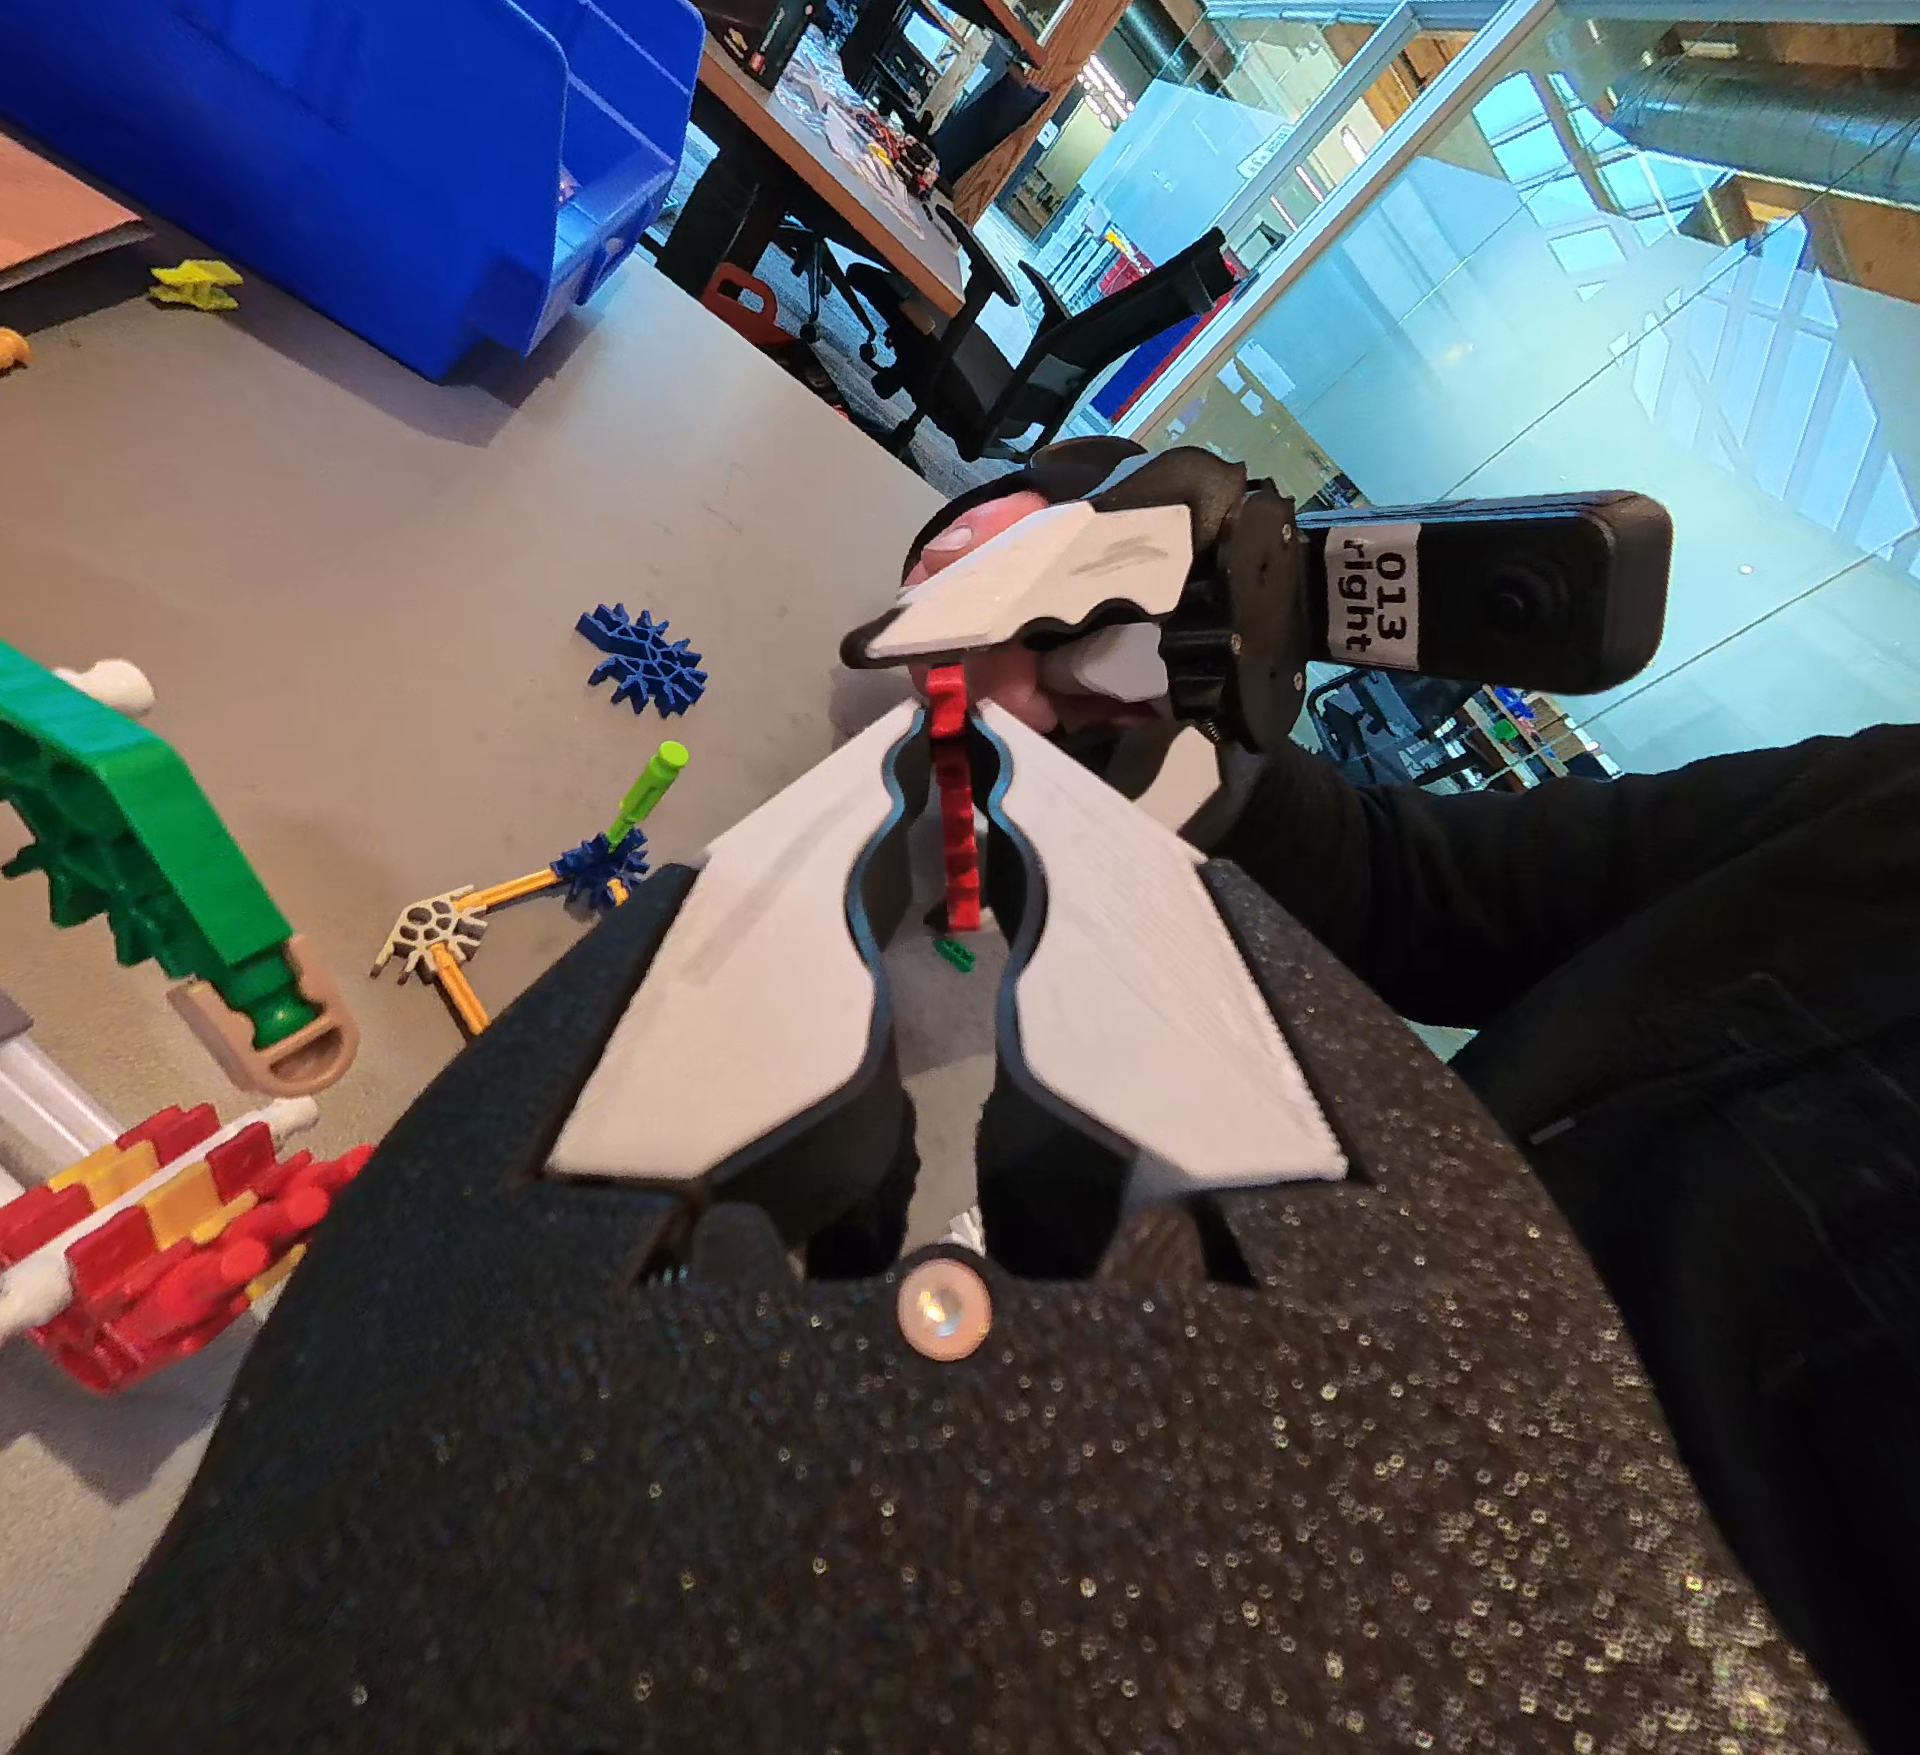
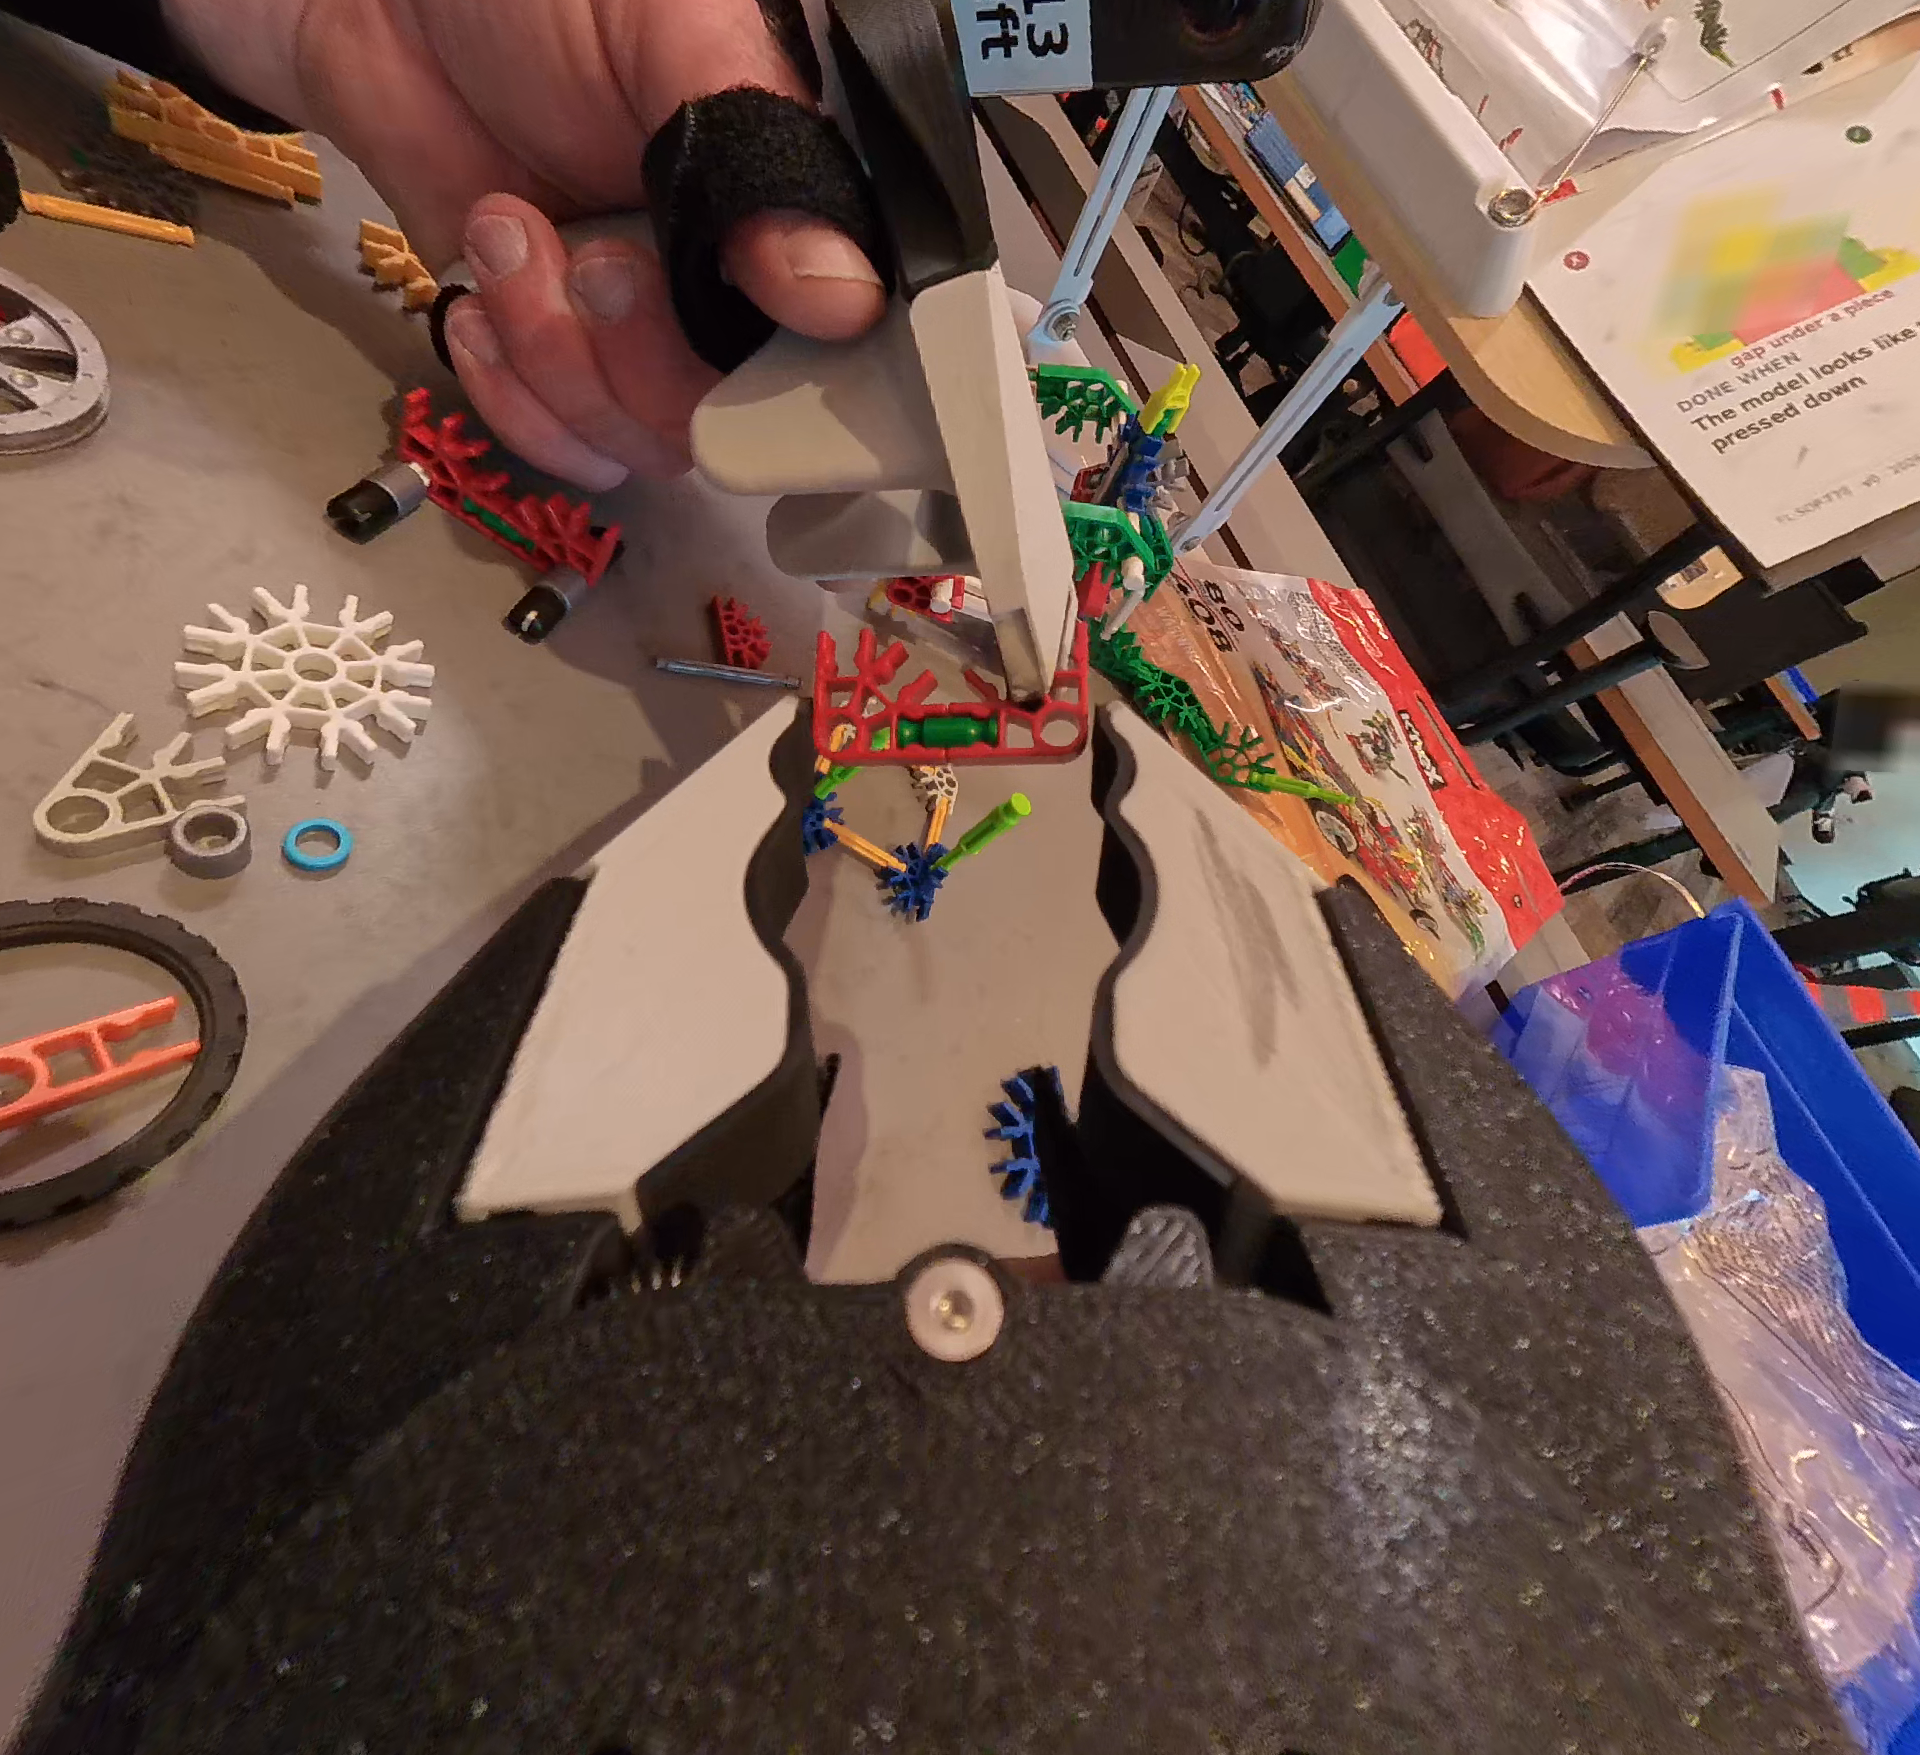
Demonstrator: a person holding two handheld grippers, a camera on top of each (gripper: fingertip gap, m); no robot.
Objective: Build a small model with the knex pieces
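Jaws of both grippers on red connector piece (image 2: 951,713), edge-on, long axis crosswise.

Red connector (image 2: 951,703) w/ green rod (image 2: 940,732); blue bin (image 1: 312,64); white snowflake pc (image 2: 304,672).

Blue bins: we count one (image 1: 312,74), at ten o'clock.
White snowflake connectors: one (image 2: 307,671), at nine o'clock.
Blue rings: one (image 2: 316,843).

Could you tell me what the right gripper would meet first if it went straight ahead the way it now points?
Probably the red connector piece already between the right gripper fingertips, held at its far corner by the left gripper. Beyond it lie green connector pieces, though depth is unclear.
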